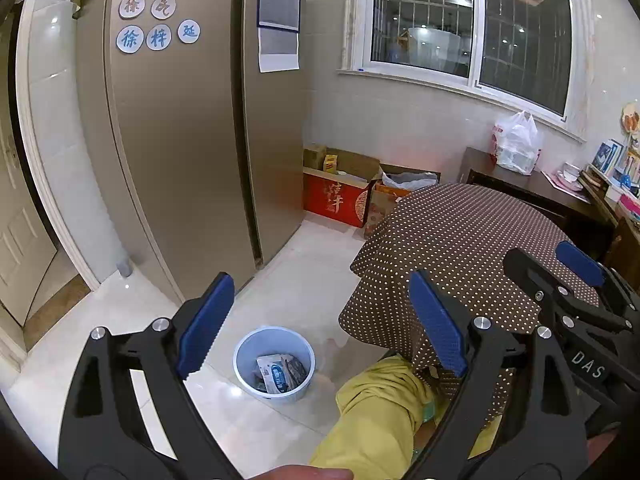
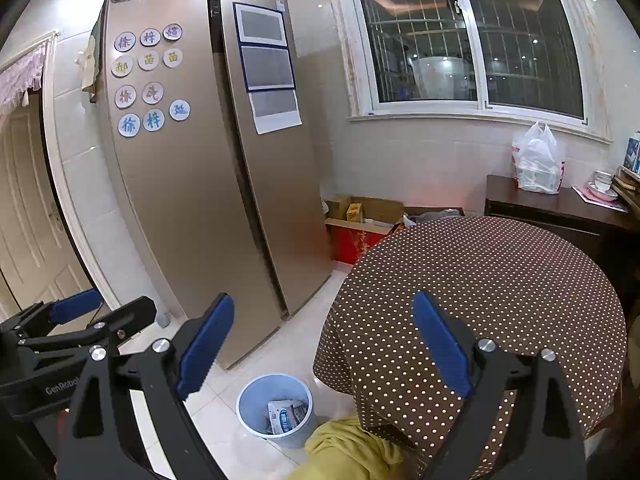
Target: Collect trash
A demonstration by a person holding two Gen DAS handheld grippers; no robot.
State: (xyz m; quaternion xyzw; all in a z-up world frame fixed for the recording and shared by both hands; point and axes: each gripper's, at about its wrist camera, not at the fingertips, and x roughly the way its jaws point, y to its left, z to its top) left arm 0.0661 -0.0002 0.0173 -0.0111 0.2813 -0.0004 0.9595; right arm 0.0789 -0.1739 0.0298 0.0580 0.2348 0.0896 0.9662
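A light blue trash bin (image 1: 274,364) stands on the tiled floor beside the round table, holding crumpled wrappers (image 1: 280,374). The right wrist view shows the same bin (image 2: 276,410) with wrappers (image 2: 286,414) inside. My left gripper (image 1: 322,326) hangs open above the bin, nothing between its blue pads. My right gripper (image 2: 324,344) is open too and empty, held over the table edge. The right gripper's fingers (image 1: 580,258) show at the right of the left wrist view. The left gripper's fingers (image 2: 76,308) appear at the left of the right wrist view.
A round table with a brown polka-dot cloth (image 2: 480,280) fills the right. A tall fridge (image 2: 192,180) stands left, cardboard boxes (image 2: 360,220) against the wall, a dark sideboard (image 2: 560,208) with a plastic bag (image 2: 536,160). A person's yellow-clad leg (image 1: 372,412) is near the bin.
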